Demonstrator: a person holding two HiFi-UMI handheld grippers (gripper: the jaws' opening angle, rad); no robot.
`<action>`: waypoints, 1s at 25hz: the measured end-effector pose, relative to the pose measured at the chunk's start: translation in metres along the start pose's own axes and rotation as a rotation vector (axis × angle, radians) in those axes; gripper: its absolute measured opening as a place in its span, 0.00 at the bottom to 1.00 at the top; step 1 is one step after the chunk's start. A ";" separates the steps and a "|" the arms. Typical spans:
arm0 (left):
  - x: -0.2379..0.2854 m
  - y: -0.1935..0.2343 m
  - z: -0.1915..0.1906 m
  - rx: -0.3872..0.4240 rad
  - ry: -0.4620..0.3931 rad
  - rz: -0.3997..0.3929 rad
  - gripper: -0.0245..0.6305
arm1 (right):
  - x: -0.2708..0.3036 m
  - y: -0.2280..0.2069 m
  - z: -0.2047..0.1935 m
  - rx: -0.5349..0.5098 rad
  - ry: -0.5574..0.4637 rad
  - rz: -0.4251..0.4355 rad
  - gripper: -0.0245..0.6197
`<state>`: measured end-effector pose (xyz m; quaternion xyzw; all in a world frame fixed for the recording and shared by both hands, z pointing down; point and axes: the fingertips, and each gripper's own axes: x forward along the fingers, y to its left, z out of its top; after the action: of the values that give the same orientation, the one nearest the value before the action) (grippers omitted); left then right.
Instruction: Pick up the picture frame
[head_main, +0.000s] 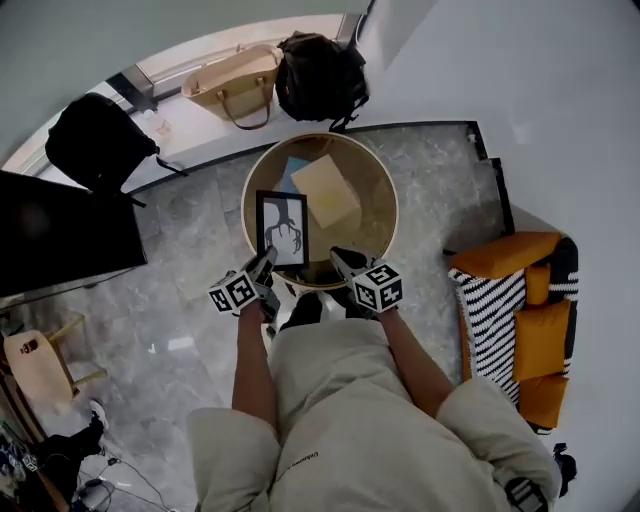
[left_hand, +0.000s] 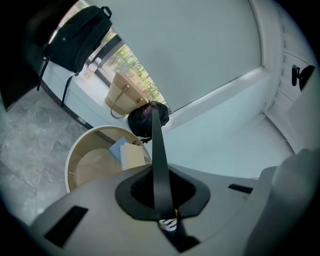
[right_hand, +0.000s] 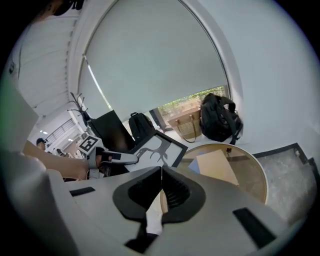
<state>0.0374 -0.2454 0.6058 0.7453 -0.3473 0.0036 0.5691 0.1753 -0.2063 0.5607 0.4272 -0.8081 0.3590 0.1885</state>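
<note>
- While a person stands on a grey marble-tiled floor, a round light-wood desk with a raised rim sits straight ahead, near a white wall.
- Black rectangular picture frame with a dark branching figure on white: held clear of the desk, over its near edge, and tilted.
- Left gripper: jaws clamped on the frame's lower edge; its own view shows the frame edge-on as a thin black strip running up from between the pads.
- Right gripper: jaws pressed together with nothing between them, just beside the frame's lower right corner and not touching it.
- Inside the desk's rim lie a pale blue flat sheet and a tan cardboard box, the box partly over the sheet.
- By the window stand a beige woven tote bag and a black backpack, side by side; a second black backpack is farther left.
- Orange cushions and a black-and-white striped fabric fill the right edge; a large black flat panel fills the left.
</note>
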 end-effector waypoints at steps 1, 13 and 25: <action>-0.009 -0.006 0.002 0.013 -0.004 -0.005 0.09 | -0.002 0.008 0.002 -0.012 0.008 0.024 0.09; -0.046 -0.020 0.003 0.042 -0.044 -0.011 0.09 | -0.012 0.039 0.042 -0.060 -0.035 0.108 0.09; -0.048 -0.035 0.004 0.022 -0.077 -0.065 0.09 | -0.015 0.044 0.042 -0.034 -0.062 0.149 0.09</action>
<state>0.0175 -0.2205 0.5554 0.7620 -0.3443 -0.0398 0.5470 0.1472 -0.2128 0.5053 0.3737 -0.8490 0.3450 0.1432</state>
